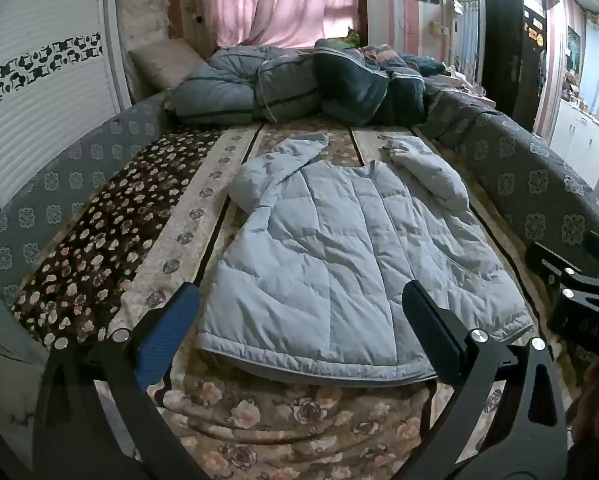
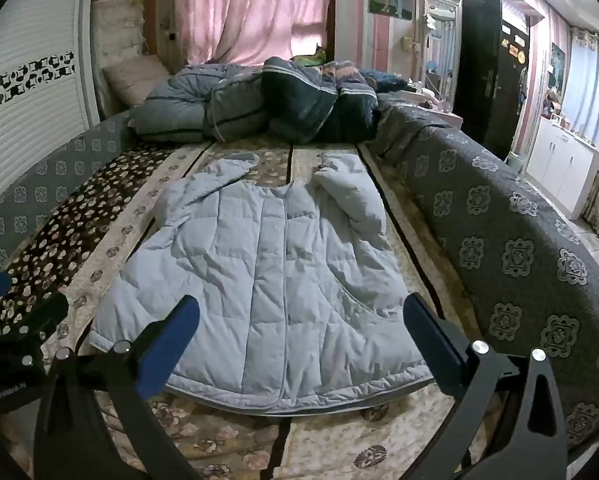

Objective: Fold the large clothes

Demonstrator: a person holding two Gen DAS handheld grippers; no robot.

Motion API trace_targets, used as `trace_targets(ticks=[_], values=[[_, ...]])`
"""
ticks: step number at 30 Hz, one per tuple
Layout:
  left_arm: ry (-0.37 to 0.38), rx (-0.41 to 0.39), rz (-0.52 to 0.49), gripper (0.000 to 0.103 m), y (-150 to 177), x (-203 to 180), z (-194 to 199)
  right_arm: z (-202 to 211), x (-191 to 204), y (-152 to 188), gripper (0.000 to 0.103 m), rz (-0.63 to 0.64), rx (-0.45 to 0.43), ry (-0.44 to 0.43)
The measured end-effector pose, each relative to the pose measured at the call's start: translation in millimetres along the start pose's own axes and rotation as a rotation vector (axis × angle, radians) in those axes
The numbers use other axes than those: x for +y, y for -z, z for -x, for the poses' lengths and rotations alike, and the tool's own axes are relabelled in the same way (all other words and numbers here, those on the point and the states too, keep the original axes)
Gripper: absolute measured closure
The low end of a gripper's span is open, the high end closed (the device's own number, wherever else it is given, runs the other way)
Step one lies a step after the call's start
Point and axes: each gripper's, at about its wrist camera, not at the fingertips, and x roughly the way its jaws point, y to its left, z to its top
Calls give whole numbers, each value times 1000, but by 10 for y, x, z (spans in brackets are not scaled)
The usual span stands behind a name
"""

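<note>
A pale blue quilted jacket [image 1: 339, 248] lay spread flat in the middle of the bed [image 1: 259, 420], hem toward the cameras at 6 o'clock, collar toward 12. Its left sleeve was folded in toward 11 o'clock, the right sleeve [image 2: 351, 196] bunched at 1 o'clock. Bare floral cover lay all round the jacket, widest at 9 o'clock. The left gripper [image 1: 299, 328] hung above the hem, jaws spread wide, grasping nothing. The right gripper [image 2: 299, 332] likewise stood released above the hem, clear of the cloth. A heap of dark quilts [image 1: 299, 84] blocked the far edge at 12 o'clock. A grey patterned padded rail [image 2: 519, 248] closed the 3 o'clock side; a white slatted wardrobe [image 1: 39, 100] stood at 9 o'clock.
</note>
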Motion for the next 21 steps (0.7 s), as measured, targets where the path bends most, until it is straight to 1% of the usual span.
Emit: trace_targets(ticks=[2,10,21], values=[[-1,-16,-3,3,7,-7,18,-4,-2,1,2,-3,4,-2],[8,-7,-1,3,100,-26,-41,-2,-7,7,2,0,7,1],[5,-7,-13,3,52,-3,-41,0,8,7,2,3,5,6]])
